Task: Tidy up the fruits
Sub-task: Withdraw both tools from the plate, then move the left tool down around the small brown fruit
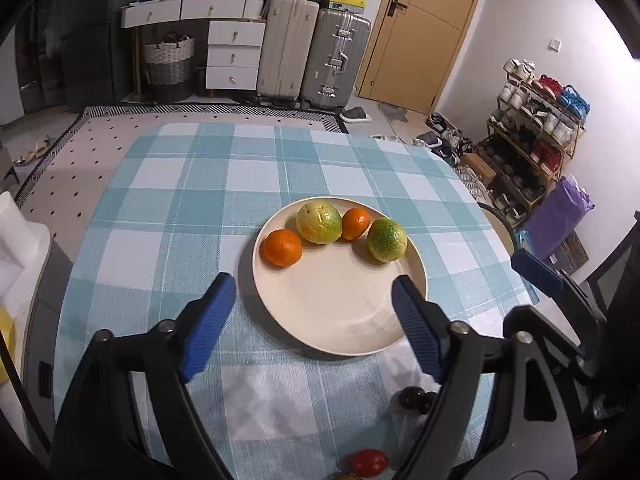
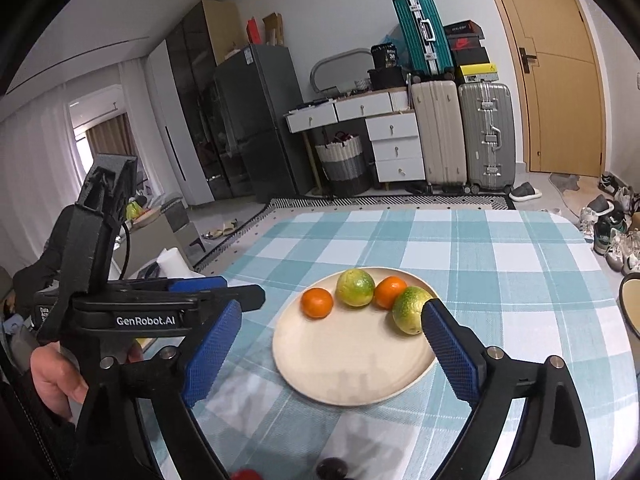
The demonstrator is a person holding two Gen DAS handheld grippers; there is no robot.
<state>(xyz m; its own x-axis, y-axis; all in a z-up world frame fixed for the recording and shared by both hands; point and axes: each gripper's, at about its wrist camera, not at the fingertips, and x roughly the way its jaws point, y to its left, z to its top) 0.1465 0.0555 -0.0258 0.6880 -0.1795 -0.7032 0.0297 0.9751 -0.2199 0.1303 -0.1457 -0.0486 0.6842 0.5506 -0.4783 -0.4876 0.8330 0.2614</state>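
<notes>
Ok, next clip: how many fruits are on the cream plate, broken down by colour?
Orange fruits: 2 (one at the left end of the row, one between the green ones)
Yellow-green fruits: 2 (one toward the back, one at the right end)
Total on the plate: 4

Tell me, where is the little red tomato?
In the left wrist view the red tomato lies on the checked tablecloth at the bottom edge, nearer the camera than the cream plate, just below a small dark fruit.
</notes>
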